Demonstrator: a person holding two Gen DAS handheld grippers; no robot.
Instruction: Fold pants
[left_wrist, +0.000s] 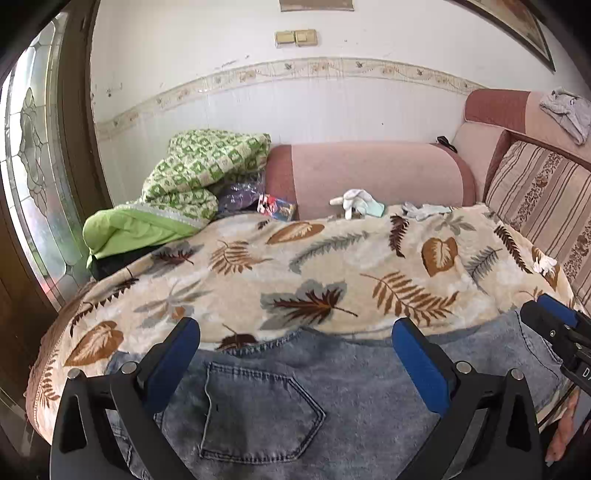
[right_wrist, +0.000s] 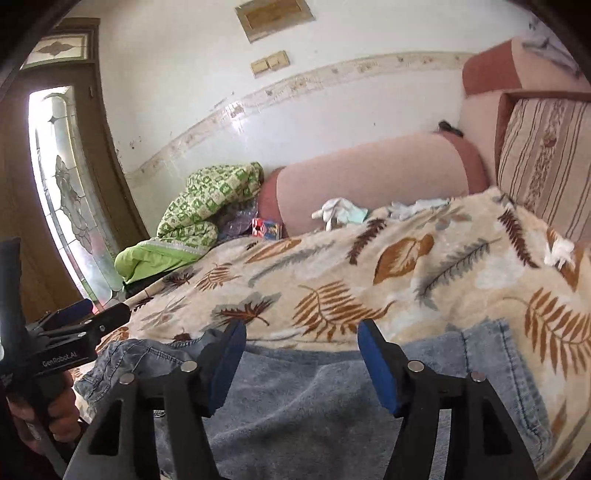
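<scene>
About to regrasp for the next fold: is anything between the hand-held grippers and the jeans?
Nothing visible. Both the left hand-held gripper and right hand-held gripper are open directly above the jeans, which lie bare on the leaf-print blanket.

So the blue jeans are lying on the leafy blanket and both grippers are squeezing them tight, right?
Not quite. The jeans do lie on the leafy blanket, but neither gripper is squeezing them. The left wrist view shows the left gripper with its jaws wide apart above the denim, and the right wrist view shows the right gripper open too, with nothing pinched between its pads.
</scene>
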